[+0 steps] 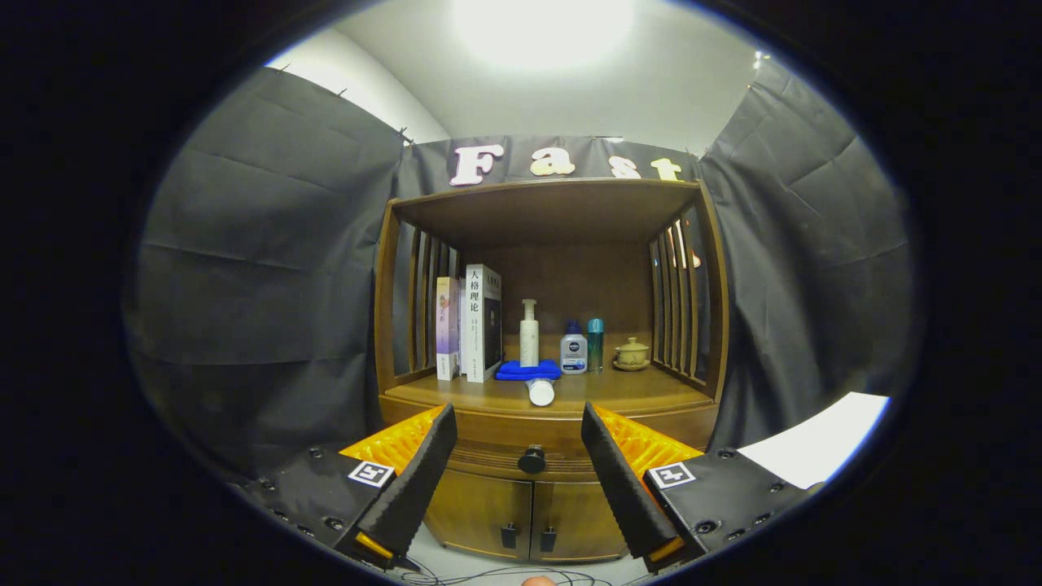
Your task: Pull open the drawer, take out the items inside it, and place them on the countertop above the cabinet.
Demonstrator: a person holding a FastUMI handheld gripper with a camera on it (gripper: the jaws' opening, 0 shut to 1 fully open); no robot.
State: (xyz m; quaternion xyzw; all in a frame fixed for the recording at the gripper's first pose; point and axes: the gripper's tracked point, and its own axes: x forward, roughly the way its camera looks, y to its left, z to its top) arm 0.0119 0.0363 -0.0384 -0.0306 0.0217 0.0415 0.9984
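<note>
I had the gripper (517, 456) spread wide with nothing in it, lined up on the drawer (533, 439) knob (531, 460) (drawer shut). A white tube (540, 391) lay on the countertop (635, 391), so start or finish, couldn't say.

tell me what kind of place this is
Probably a mock home corner set up in a booth: a wooden cabinet with a drawer knob, books and toiletry bottles on its countertop, black cloth all around. The open gripper faces the knob.
</note>
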